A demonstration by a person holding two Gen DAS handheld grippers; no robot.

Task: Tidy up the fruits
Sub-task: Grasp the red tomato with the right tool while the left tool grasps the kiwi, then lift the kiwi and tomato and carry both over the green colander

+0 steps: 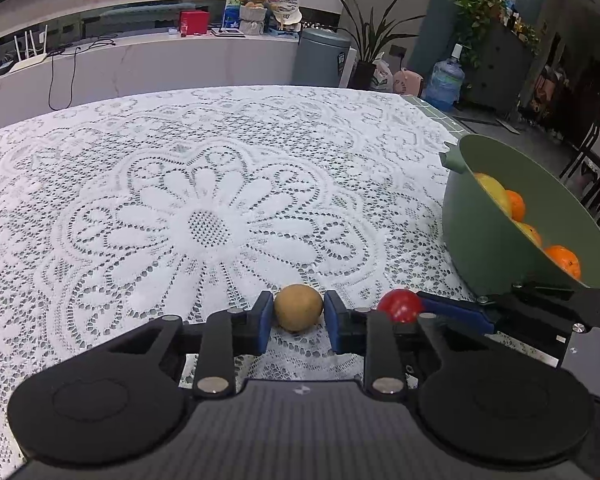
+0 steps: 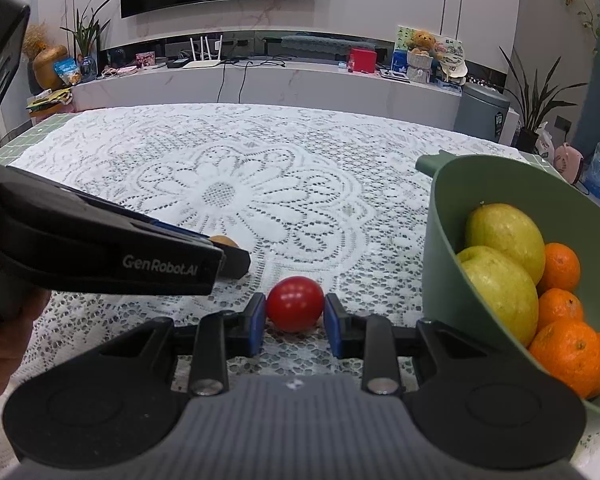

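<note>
Left tool (image 1: pixel 299 312) clamped on brown fruit (image 1: pixel 299 308); right tool (image 2: pixel 295 314) clamped on tomato (image 2: pixel 295 303), beside bowl (image 2: pixel 436 240).

"GenRobot.AI" in white on side of left tongs (image 2: pixel 236 258).

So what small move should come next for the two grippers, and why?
Probably lift both and carry them to the green bowl: the left gripper grips the brown fruit, the right gripper the red tomato, both fruits still on the lace cloth.

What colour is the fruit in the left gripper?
Tan-brown fruit, clearest in the left wrist view.
</note>
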